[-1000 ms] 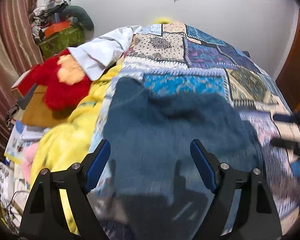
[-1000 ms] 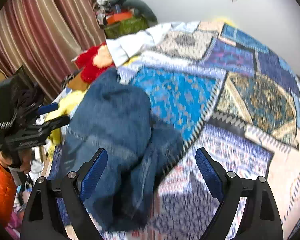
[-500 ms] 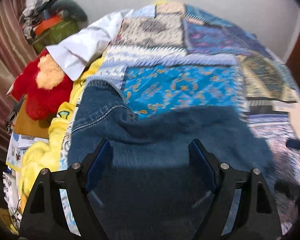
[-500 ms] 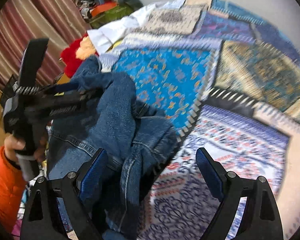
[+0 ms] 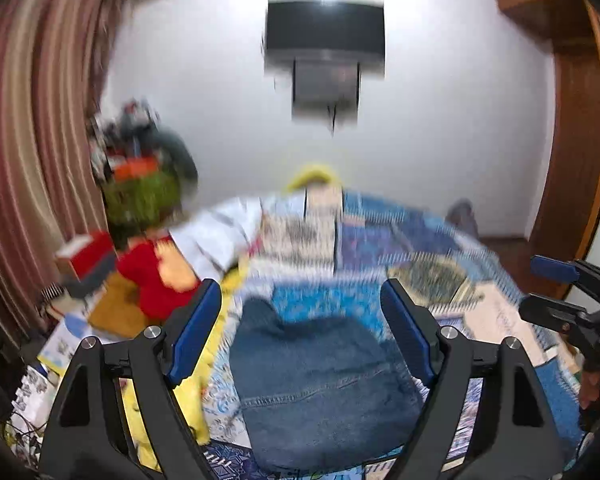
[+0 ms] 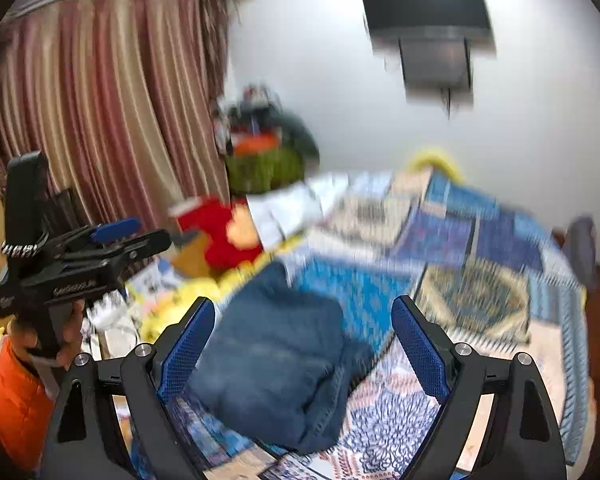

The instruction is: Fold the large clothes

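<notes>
Low in the centre of both views, the folded denim garment (image 5: 324, 384) lies on the patchwork bedspread (image 5: 432, 276), thick, heavy and limp by its look, best pinched at a stitched hem, while the left gripper (image 5: 300, 332) and the right gripper (image 6: 302, 344) hover spread wide, gripping nothing.

A home bedroom: a bed under a blue patchwork bedspread (image 5: 380, 236), striped red-and-cream curtains (image 6: 112, 92), a black wall-mounted television (image 5: 325, 28) and a red plush toy (image 6: 224, 236).
</notes>
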### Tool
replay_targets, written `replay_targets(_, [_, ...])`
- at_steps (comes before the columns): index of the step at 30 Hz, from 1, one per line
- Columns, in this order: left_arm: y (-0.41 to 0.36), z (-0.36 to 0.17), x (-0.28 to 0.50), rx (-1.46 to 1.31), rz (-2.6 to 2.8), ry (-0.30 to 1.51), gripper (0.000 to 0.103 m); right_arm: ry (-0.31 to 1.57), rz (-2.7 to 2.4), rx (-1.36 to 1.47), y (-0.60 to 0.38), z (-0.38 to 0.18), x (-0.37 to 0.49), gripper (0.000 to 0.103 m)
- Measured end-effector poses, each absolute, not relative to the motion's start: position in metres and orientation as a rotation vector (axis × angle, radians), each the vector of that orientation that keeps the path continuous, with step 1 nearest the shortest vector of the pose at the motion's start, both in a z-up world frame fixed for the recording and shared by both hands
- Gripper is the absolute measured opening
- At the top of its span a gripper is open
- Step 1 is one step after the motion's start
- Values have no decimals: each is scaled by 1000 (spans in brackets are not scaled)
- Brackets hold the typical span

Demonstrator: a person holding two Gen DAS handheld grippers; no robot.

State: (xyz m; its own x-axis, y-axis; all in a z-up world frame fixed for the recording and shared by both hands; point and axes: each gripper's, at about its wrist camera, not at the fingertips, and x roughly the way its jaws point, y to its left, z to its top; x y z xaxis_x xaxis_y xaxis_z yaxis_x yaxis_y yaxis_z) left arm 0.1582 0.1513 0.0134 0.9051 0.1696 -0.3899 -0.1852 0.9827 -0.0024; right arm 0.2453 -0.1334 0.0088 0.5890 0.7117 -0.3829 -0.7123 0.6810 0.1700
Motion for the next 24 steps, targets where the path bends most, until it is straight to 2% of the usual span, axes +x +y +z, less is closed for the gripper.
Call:
replay_targets(5, [130,39,97,-34,190,263,82,299,818,42,-153,41,186,89])
replay_targets(9, [112,37,67,-4,243,199,82,237,798,75,-162,46,149,89])
replay_targets(13, [103,26,52,-20,283,195,86,265,726,80,-169,38,126,94])
replay_targets(15, [100,18,49,-26,281,194,95,273,680,80,-171,33,117,98])
replay_targets(17, [99,14,47,-35,284,197,99,274,651,73,-173,29,111,103])
replay_targets(24, [95,6,46,-45,260,224,101,309,629,34,-167,17,112,103])
